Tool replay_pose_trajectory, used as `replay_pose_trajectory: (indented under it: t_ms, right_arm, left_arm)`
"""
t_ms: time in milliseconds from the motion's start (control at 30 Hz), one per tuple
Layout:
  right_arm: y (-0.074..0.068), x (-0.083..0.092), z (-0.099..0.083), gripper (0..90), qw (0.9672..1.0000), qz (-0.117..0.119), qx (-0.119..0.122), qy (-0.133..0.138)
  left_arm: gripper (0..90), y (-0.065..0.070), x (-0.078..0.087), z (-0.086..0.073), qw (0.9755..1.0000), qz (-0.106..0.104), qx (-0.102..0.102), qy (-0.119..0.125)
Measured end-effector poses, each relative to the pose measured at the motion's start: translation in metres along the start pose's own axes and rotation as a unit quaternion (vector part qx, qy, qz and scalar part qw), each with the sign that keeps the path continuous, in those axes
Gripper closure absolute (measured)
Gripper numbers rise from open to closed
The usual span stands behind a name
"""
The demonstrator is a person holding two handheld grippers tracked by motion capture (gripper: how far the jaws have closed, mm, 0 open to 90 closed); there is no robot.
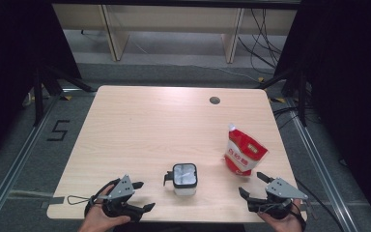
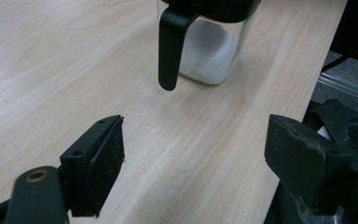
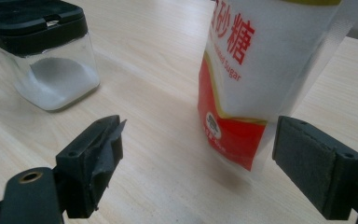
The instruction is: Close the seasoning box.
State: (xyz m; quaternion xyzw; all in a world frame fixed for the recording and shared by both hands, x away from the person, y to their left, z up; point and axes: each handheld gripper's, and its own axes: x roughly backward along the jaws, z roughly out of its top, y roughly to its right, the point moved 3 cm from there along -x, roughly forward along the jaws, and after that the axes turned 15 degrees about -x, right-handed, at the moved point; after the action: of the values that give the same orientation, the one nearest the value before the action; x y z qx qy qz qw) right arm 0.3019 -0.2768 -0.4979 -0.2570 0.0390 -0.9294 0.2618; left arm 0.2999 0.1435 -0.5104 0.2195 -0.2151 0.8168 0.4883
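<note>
Writing on the pouch: my right gripper view shows the sugar pouch point(image 3: 256, 79) close up, with large red Chinese characters on white, the small words "Soft Sugar" under them, and a round emblem on the red lower band that is too blurred to read.
Writing on the floor: a dark "5" point(image 1: 58, 130) is marked on the grey floor left of the table point(image 1: 149, 116).
Sugar pouch: it stands upright on the table's right side, red and white point(image 1: 244, 153), just ahead of my right gripper point(image 1: 255, 185).
Glass jar: a square clear jar point(image 1: 184, 179) with a black lid and black handle sits near the front edge, between my two grippers; white sugar lies in its bottom point(image 2: 209, 51).
My left gripper: I hold it point(image 1: 142, 195) low at the front-left of the table with the jaws spread wide, holding nothing and touching nothing; the jar's handle point(image 2: 170, 46) hangs just beyond them.
My right gripper: jaws also wide apart and empty, with the pouch standing ahead between them but apart from both pads.
Table: pale wood, with a round cable hole point(image 1: 215, 100) near the far edge.
</note>
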Motion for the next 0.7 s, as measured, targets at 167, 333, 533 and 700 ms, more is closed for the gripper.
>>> replay_pose_trajectory:
  t_ms: [167, 333, 533, 700]
  right_arm:
    - [0.0017, -0.0020, -0.0008, 16.6, 1.0000, 0.001, 0.004, -0.004]
    - [0.0046, -0.0033, -0.0001, 16.6, 0.9997, -0.003, 0.025, 0.002]
    - [0.0057, -0.0039, -0.0030, 16.4, 0.9997, -0.008, 0.012, -0.017]
    - [0.0066, -0.0045, -0.0043, 16.2, 0.9996, -0.007, 0.009, -0.026]
  left_arm:
    - [19.5, 0.0005, 0.0000, -0.0020, 0.9999, -0.004, -0.011, -0.004]
    - [19.5, -0.0005, 0.0013, -0.0023, 1.0000, 0.002, -0.006, -0.003]
    - [19.5, 0.0002, 0.0009, -0.0033, 1.0000, -0.001, 0.004, -0.006]
    - [19.5, -0.0001, 0.0001, -0.0039, 1.0000, 0.002, 0.008, -0.005]
